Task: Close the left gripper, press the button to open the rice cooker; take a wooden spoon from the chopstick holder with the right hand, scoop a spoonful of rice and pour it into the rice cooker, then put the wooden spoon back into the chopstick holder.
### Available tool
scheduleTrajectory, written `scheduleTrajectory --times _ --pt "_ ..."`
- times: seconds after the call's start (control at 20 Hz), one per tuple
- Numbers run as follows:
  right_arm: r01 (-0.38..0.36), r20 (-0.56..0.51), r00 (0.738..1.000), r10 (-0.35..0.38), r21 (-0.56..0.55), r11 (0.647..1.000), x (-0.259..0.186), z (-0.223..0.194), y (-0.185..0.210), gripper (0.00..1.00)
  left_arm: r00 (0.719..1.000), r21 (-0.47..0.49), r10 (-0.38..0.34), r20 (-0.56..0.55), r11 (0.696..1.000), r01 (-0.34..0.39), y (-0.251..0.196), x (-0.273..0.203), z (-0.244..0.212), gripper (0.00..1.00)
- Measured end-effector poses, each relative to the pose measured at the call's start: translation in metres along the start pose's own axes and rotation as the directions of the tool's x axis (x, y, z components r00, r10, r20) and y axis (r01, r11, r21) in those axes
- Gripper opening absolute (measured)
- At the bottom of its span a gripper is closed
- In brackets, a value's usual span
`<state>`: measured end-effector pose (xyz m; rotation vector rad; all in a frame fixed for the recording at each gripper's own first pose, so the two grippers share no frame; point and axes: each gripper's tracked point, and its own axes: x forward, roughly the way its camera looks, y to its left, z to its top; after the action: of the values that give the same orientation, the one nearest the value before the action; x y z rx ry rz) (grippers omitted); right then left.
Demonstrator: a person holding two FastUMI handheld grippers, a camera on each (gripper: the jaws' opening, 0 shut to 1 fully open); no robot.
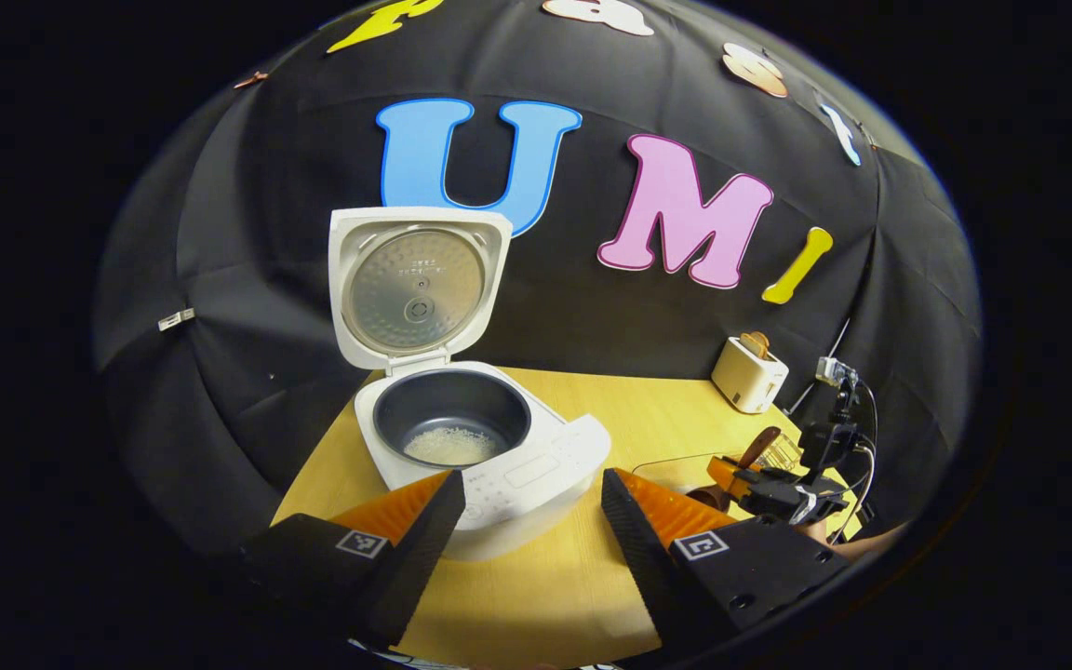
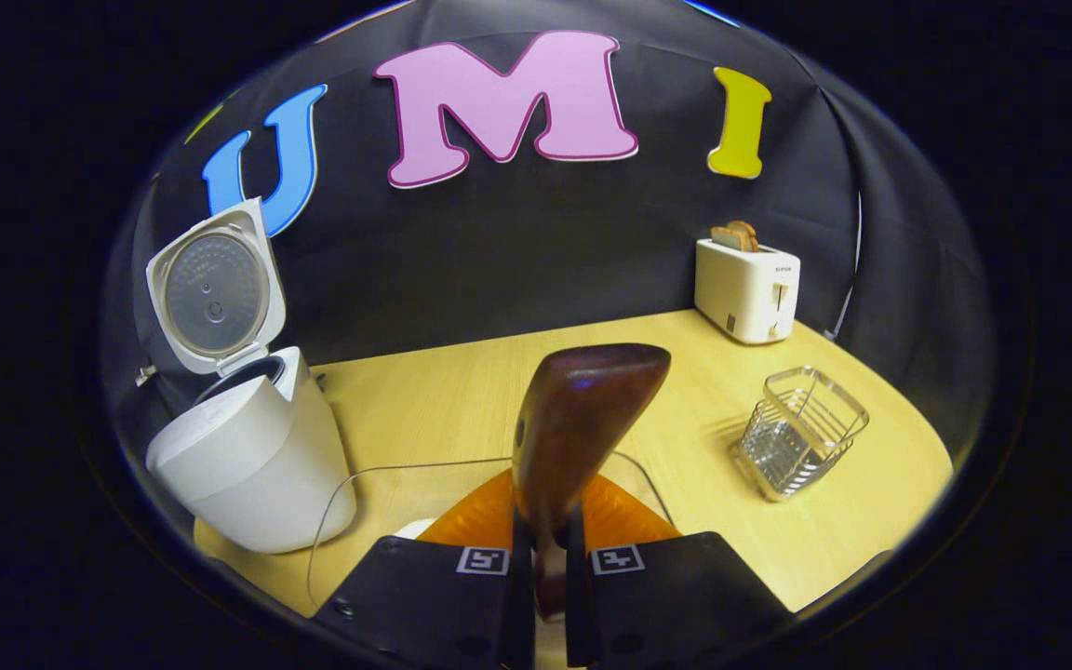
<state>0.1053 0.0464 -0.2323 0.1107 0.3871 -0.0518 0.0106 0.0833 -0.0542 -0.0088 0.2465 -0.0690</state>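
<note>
Rice cooker [image 1: 480, 437] open, rice inside.
Right gripper [image 2: 547, 549] pinches the wooden spoon [image 2: 578, 419] right of the cooker; left gripper [image 1: 527, 521] spread before it.

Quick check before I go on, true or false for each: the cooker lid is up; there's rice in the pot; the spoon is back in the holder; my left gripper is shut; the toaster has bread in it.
1. The rice cooker lid stands open. True.
2. Some rice lies in the pot's bottom. True.
3. The wooden spoon is back in the chopstick holder. False: the right gripper is shut on its handle, and the wire holder stands apart on the table, with nothing seen in it.
4. The left gripper is shut. False: its fingers stand wide apart, in front of the cooker.
5. The toaster has bread in its slot. True.
</note>
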Motion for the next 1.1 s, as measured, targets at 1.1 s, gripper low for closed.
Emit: scheduleTrajectory --times 1.1 --pt "-0.086 -0.214 0.957 0.194 0.430 0.899 -0.024 -0.016 0.050 0.17 0.996 -0.066 0.074 0.049 0.995 -0.071 0.004 -0.021 0.005 0.96"
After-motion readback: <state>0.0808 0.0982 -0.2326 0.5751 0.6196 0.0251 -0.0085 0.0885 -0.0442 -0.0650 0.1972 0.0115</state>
